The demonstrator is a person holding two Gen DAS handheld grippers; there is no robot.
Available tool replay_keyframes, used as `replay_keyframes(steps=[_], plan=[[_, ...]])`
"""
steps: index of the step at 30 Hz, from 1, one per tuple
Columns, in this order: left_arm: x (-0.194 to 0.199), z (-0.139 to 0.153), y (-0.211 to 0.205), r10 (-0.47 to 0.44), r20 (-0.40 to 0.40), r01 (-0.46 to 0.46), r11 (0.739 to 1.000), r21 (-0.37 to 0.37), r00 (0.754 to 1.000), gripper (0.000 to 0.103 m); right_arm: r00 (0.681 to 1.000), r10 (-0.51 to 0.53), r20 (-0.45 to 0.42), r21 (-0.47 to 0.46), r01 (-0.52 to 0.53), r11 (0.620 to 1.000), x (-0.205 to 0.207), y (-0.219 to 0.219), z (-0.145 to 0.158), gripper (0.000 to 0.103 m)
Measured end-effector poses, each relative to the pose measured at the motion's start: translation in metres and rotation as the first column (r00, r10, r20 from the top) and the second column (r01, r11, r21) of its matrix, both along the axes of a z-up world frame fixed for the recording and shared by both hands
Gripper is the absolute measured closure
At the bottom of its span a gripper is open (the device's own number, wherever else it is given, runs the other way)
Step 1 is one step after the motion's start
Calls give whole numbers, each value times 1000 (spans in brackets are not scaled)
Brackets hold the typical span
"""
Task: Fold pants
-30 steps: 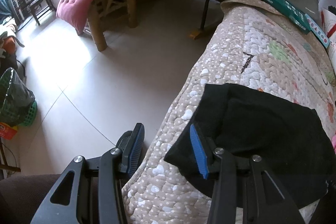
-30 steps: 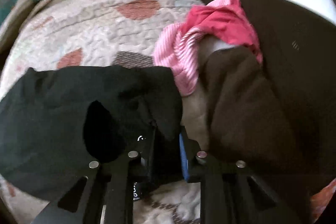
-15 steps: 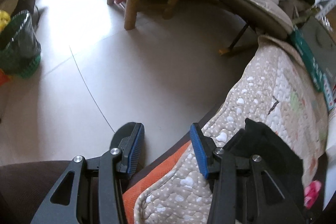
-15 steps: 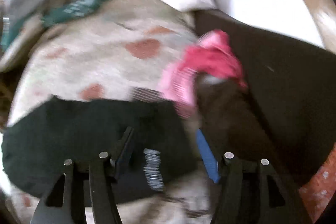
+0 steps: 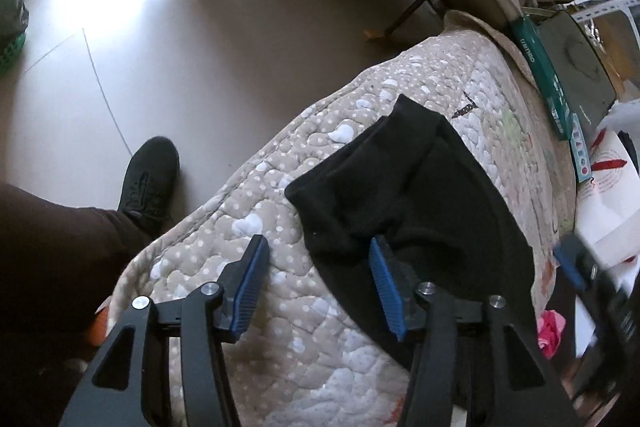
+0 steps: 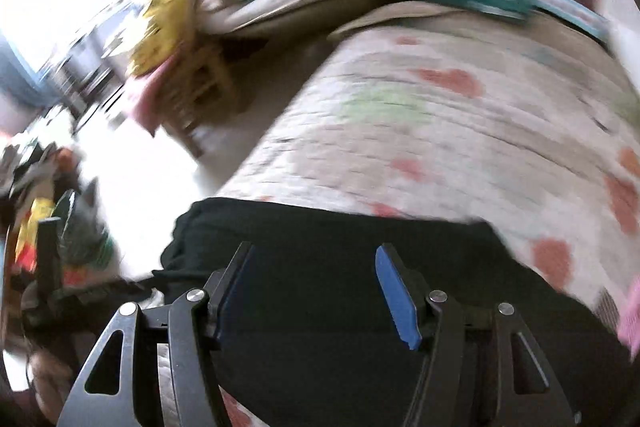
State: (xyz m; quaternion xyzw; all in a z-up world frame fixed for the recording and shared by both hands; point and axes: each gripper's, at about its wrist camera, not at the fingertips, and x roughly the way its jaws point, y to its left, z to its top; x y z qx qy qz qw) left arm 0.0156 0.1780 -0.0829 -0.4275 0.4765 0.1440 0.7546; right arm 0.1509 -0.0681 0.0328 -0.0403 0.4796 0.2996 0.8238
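- Leftmost, a black shoe (image 5: pixel 150 179) on the tiled floor (image 5: pixel 160 67), beside the quilted bedspread (image 5: pixel 304 307).
- Left claw (image 5: pixel 316 283): released, blue pads spread wide, one finger over bare quilt, the other at the edge of the pants; nothing held.
- Black pants (image 5: pixel 420 195): bunched in a folded heap on the quilted bedspread, near its floor-side edge.
- Right claw (image 6: pixel 316 291): released, fingers spread above the dark cloth, gripping nothing; view blurred.
- Green box (image 5: pixel 540 67) along the far edge of the bed.
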Motion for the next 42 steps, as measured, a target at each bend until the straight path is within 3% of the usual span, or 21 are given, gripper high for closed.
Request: replay_keyframes(steps=[8, 10, 11, 13, 16, 21, 24, 25, 27, 28, 31, 35, 42], plan=[[3, -7, 1, -19, 60, 21, 999, -31, 998, 43, 979, 189, -75, -23, -192, 981, 25, 87, -33, 37], [5, -2, -1, -53, 57, 53, 999, -6, 997, 55, 969, 226, -97, -40, -231, 972, 30, 108, -43, 37], [6, 1, -3, -76, 70, 76, 997, -2, 995, 69, 965, 241, -99, -50, -247, 968, 31, 117, -46, 37], [8, 6, -6, -97, 74, 96, 995, 22, 992, 73, 953, 284, -110, -76, -293, 953, 33, 135, -54, 37], [6, 5, -7, -76, 69, 75, 997, 25, 995, 74, 930, 343, -134, -100, -357, 929, 31, 158, -63, 37], [4, 0, -7, -2, 81, 1, 1000, 11, 997, 55, 887, 429, -172, -142, -453, 880, 21, 189, -78, 37], [11, 2, -12, -42, 73, 40, 998, 39, 996, 56, 868, 463, -182, -167, -491, 855, 13, 199, -82, 37], [13, 4, -13, -77, 70, 74, 996, 52, 995, 60, 861, 476, -182, -179, -505, 845, 10, 203, -82, 47], [16, 6, -12, -102, 81, 99, 994, 38, 991, 82, 854, 489, -177, -229, -519, 824, 3, 207, -82, 64], [16, 7, -11, -118, 96, 117, 993, 12, 988, 86, 854, 490, -176, -243, -520, 819, 2, 208, -82, 69], [14, 10, -10, -120, 113, 122, 992, -13, 986, 89, 867, 468, -173, -231, -497, 836, 3, 203, -75, 78], [7, 22, -11, -128, 152, 135, 990, -39, 980, 89, 885, 445, -134, -215, -464, 859, -1, 194, -59, 79], [9, 59, -42, -200, 224, 197, 980, 36, 954, 89, 918, 393, -50, -167, -396, 903, -11, 160, -19, 79]])
